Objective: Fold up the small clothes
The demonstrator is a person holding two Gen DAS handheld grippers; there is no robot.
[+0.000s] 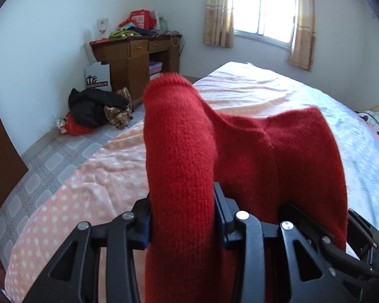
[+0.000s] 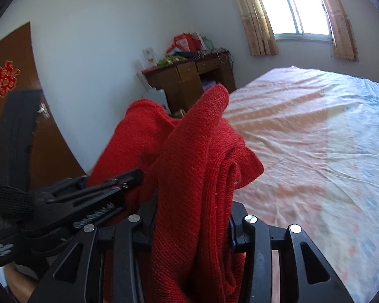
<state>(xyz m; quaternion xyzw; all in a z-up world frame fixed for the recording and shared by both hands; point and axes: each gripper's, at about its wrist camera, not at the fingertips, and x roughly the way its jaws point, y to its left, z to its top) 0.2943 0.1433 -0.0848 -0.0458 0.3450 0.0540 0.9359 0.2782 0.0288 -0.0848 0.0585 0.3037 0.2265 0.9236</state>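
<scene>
A red knitted garment (image 1: pixel 240 151) is held up above a bed (image 1: pixel 265 93), gripped at two places by a pair of black hand-held grippers. The left gripper (image 1: pixel 183 217) has its jaws partly closed on a thick, rounded roll of the wool, the blue-edged pads pressing it from both sides; the rest of the knit stretches away in a sagging sheet toward the right gripper (image 1: pixel 353 240), seen at the lower right edge of the left wrist view. In the right wrist view, the right gripper (image 2: pixel 193 224) clamps a bunched, folded layer of the same garment, jaws likewise partly closed on it, while the left gripper (image 2: pixel 93 197) shows side-on with a black strap at its handle. The knit is ribbed and slightly fuzzy, its upper ends rising as blunt, rounded tips.

The bed below wears a creased sheet, pale peach with white dots on the near side and light blue farther over. Beyond the bed stands a brown wooden desk (image 1: pixel 136 53) with drawers, piled with red bags and green items; a white paper bag (image 1: pixel 98 75) with a dark crown-like emblem leans beside it, its lettering too small to read. Dark clothes (image 1: pixel 96 108) lie heaped on the patterned tile floor near the desk. A red paper decoration (image 2: pixel 6 80) hangs on a brown door (image 2: pixel 38 139). Beige curtains (image 1: pixel 218 12) frame a bright window (image 1: pixel 265 7) beyond the bed.
</scene>
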